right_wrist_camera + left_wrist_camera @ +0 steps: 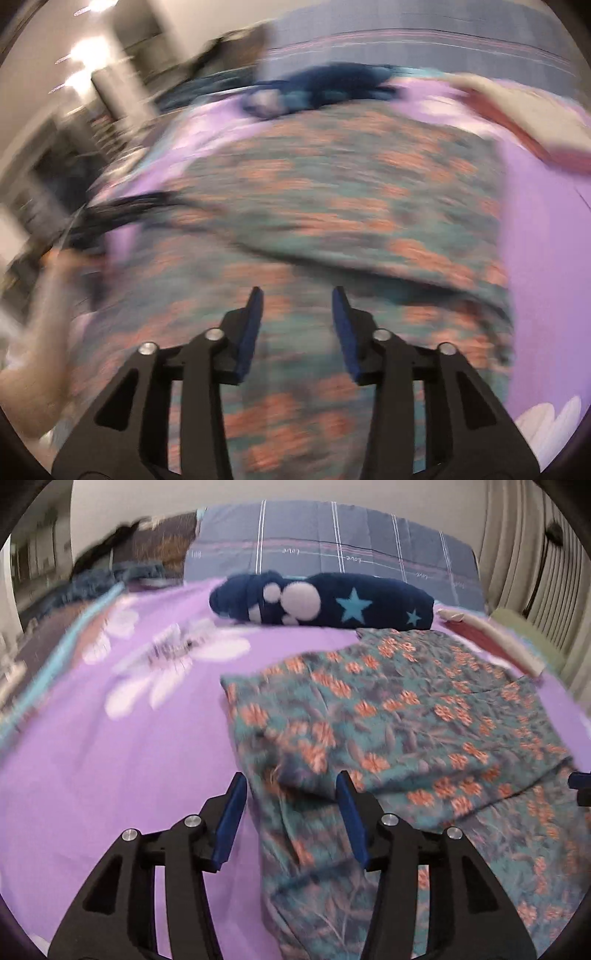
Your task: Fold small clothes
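Observation:
A teal garment with orange flowers lies on the purple bedsheet, its upper part folded over the lower. My left gripper stands open over the garment's left edge. A raised fold of the cloth lies between its blue fingers, and the pads do not press on it. In the blurred right wrist view the same garment fills the middle. My right gripper hovers open above it with nothing between its fingers. A blue tip of the right gripper shows at the right edge of the left wrist view.
A navy plush item with light blue stars and white spots lies behind the garment. A grey checked pillow is at the head of the bed. A red and cream cloth lies far right. A person's forearm shows at the left.

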The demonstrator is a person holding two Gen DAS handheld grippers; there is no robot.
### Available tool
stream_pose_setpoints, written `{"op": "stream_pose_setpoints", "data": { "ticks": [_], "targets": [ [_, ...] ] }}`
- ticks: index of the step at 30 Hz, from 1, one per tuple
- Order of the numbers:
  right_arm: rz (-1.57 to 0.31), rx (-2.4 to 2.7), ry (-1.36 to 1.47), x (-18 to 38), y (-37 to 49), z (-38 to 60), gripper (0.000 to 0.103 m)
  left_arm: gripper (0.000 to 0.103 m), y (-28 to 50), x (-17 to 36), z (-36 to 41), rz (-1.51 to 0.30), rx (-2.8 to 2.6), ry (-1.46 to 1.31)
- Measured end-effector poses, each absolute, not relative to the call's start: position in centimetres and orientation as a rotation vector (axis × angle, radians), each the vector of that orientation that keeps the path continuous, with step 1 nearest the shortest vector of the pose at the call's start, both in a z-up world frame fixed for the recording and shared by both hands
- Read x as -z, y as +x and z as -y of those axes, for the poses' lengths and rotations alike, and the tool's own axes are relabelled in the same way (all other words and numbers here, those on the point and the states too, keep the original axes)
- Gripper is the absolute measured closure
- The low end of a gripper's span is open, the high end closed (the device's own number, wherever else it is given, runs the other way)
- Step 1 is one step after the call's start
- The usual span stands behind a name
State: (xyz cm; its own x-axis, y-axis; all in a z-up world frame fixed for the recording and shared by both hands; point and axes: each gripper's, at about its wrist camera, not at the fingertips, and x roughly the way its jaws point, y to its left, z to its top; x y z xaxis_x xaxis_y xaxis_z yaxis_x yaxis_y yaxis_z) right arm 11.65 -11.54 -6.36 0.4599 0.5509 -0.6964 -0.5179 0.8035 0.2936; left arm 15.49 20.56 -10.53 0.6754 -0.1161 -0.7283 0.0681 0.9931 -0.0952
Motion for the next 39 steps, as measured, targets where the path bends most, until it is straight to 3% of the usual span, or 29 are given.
{"op": "stream_pose_setpoints", "data": {
  "ticks": [6, 12, 16, 18, 20, 22, 25, 26, 28, 33, 37, 39],
  "targets": [
    [-0.8, -0.705, -0.13, 1.6, 16.7, 2.7, 0.077, 0.053, 14.9, 10.8, -21.8, -0.81, 0.145, -0.162],
    [-0.913, -0.785, -0.3, 4.6, 22.0, -9.8, 0.078, 0.053, 13.2, 10.1, -22.1, -0.746, 0.213, -0.178],
    [-0.95, -0.777, -0.417, 7.9, 24.1, -15.1, 0.078, 0.065, 13.9, 11.0, -21.9, -0.811, 0.191, -0.165],
    [-0.971, -0.784, -0.427, 9.1, 25.0, -16.2, 0.074, 0.065, 14.0, 11.2, -22.2, -0.82, 0.19, -0.178],
    [-0.999, -0.819, -0.422, 9.9, 25.5, -16.8, 0.055, 0.065, 13.9, 11.3, -22.4, -0.824, 0.187, -0.183],
    [-1.0, -0.813, -0.455, 10.7, 25.5, -17.2, 0.055, 0.065, 13.8, 11.3, -22.5, -0.828, 0.189, -0.188],
    [-0.956, -0.791, -0.47, 10.4, 25.1, -17.6, 0.101, 0.065, 13.7, 11.4, -22.5, -0.831, 0.188, -0.186],
    [-0.924, -0.78, -0.449, 9.7, 25.0, -17.6, 0.102, 0.065, 13.7, 11.4, -22.5, -0.83, 0.187, -0.183],
    [-0.832, -0.732, -0.392, 7.8, 25.3, -16.9, 0.102, 0.065, 13.7, 11.4, -22.5, -0.831, 0.183, -0.179],
    [-0.913, -0.723, -0.338, 9.1, 27.6, -16.8, 0.102, 0.065, 13.7, 11.4, -22.5, -0.833, 0.184, -0.184],
    [-0.923, -0.751, -0.256, 8.7, 27.4, -14.3, 0.081, 0.065, 13.7, 11.4, -22.6, -0.834, 0.184, -0.186],
    [-0.916, -0.73, -0.236, 8.0, 27.2, -12.2, 0.08, 0.065, 13.7, 11.4, -22.6, -0.835, 0.184, -0.185]
  ]
}}
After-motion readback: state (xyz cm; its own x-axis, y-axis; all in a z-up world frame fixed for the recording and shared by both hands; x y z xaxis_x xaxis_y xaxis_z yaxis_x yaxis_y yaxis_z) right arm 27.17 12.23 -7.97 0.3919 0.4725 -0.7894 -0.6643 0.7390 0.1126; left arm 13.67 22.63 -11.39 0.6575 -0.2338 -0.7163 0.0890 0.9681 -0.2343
